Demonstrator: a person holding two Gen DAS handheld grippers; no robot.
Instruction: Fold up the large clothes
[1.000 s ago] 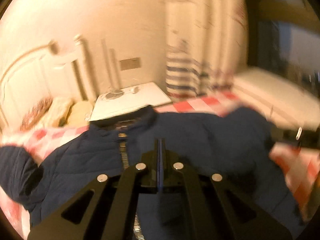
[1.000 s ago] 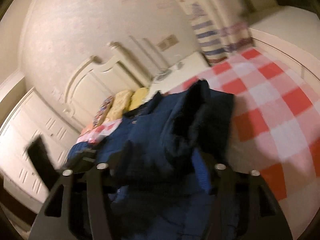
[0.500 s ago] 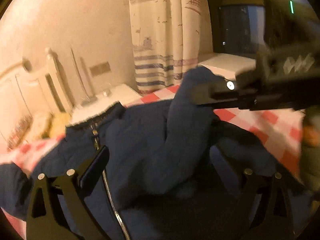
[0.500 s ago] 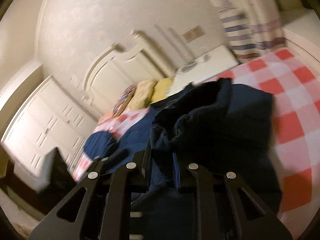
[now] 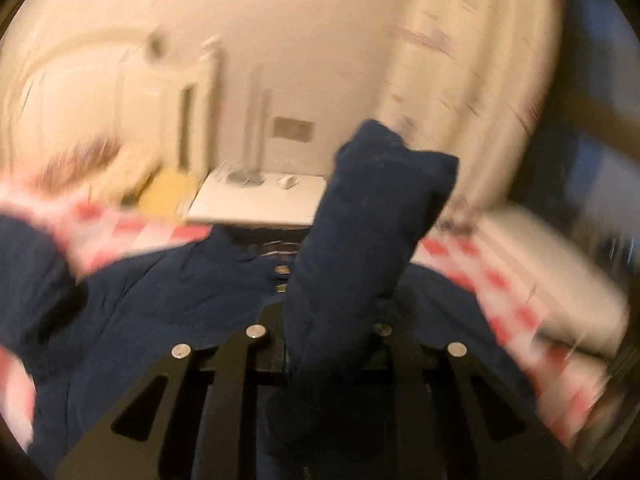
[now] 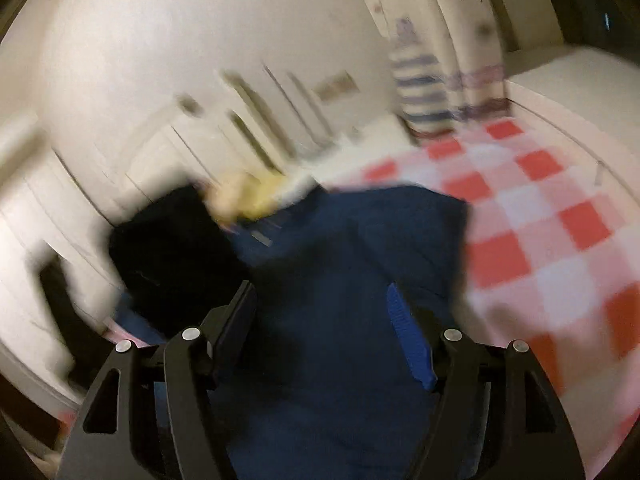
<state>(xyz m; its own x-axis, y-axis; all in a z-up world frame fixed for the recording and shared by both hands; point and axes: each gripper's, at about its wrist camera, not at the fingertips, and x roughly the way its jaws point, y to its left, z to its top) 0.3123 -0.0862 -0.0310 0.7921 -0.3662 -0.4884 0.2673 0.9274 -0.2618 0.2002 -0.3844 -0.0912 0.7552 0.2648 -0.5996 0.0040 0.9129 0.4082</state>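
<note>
Your left gripper [image 5: 328, 344] is clenched on a raised sleeve of the navy jacket [image 5: 192, 292], which lies on the checked bed cover [image 6: 536, 216], while your right gripper [image 6: 324, 320] hangs released above it.

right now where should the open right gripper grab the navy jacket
Grip the navy jacket by its outer side edge on the checked bedspread, coming from the bedspread side. That edge looks free; the middle under the right gripper lies flat. The left gripper holds the sleeve.
</note>
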